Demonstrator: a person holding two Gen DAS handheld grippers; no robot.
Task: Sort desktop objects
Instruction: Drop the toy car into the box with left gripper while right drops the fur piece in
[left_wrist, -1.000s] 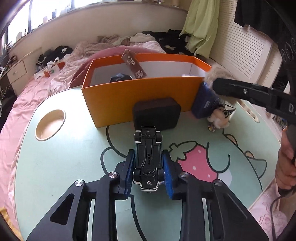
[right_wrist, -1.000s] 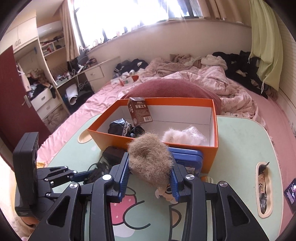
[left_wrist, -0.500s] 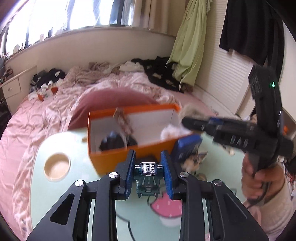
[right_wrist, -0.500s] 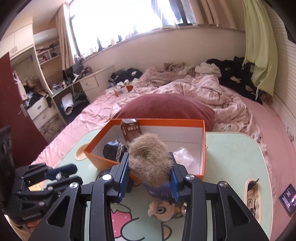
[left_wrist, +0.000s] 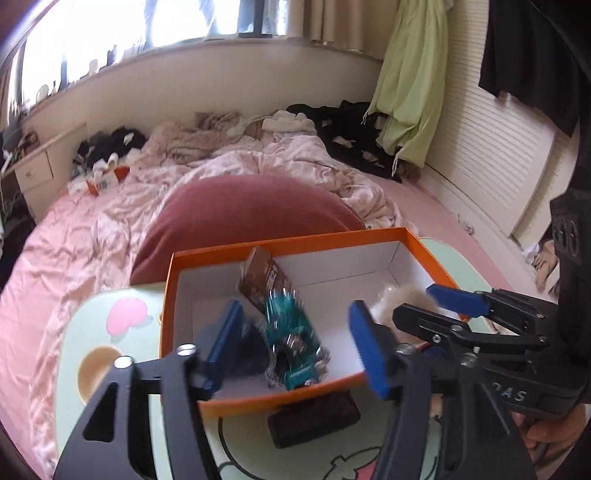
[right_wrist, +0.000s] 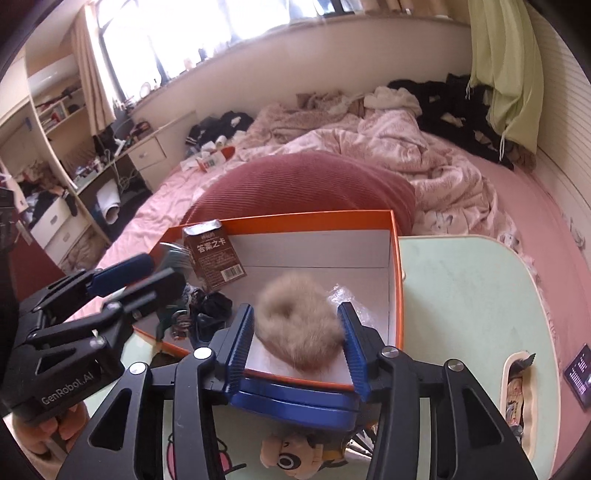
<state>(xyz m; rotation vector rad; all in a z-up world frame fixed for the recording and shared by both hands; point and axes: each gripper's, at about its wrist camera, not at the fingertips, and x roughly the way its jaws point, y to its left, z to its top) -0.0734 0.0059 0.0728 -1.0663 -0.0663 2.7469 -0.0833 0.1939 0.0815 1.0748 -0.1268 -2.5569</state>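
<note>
A teal toy car (left_wrist: 293, 341), shiny and blurred, is inside the orange cardboard box (left_wrist: 258, 398) on the bench (right_wrist: 469, 295). The left gripper (left_wrist: 295, 347) points down over the box; its fingers have just opened wide and do not touch the car. The right gripper (right_wrist: 295, 336) has also just opened around a round fluffy pompom (right_wrist: 297, 325), its fingers apart from the fur.

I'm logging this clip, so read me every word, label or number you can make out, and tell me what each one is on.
"答案之卡": brown card box leaning in the orange box.
"GenRobot.AI": body of the left gripper.
"DAS": body of the right gripper, start cut off.
Small print and barcode on the card box: too small to read.
Dark card at the right edge: unreadable.
</note>
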